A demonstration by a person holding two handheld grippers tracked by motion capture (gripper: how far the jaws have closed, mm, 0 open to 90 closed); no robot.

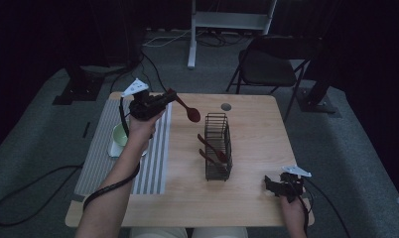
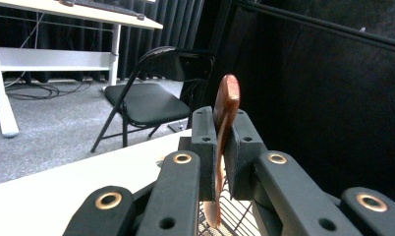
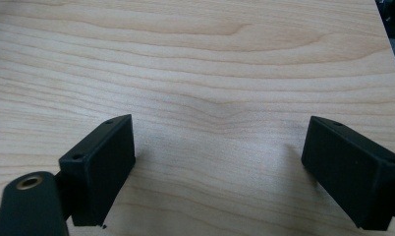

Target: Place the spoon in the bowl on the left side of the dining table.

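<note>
My left gripper (image 1: pixel 168 97) is raised above the table's back left, shut on the handle of a reddish-brown wooden spoon (image 1: pixel 190 112). The spoon's bowl points right and down toward a black wire rack (image 1: pixel 218 146). In the left gripper view the spoon (image 2: pixel 225 113) stands edge-on, pinched between the two pads (image 2: pixel 220 147). Two more brown utensils (image 1: pixel 211 148) lean inside the rack. My right gripper (image 1: pixel 270 185) rests low at the table's front right, open, over bare wood (image 3: pixel 210 88) with nothing between its jaws.
A striped grey mat (image 1: pixel 100 153) covers the table's left side, and a pale green cup (image 1: pixel 119 139) sits on it, partly behind my left forearm. A black folding chair (image 1: pixel 267 67) stands behind the table. A round grommet (image 1: pixel 226 106) lies near the back edge.
</note>
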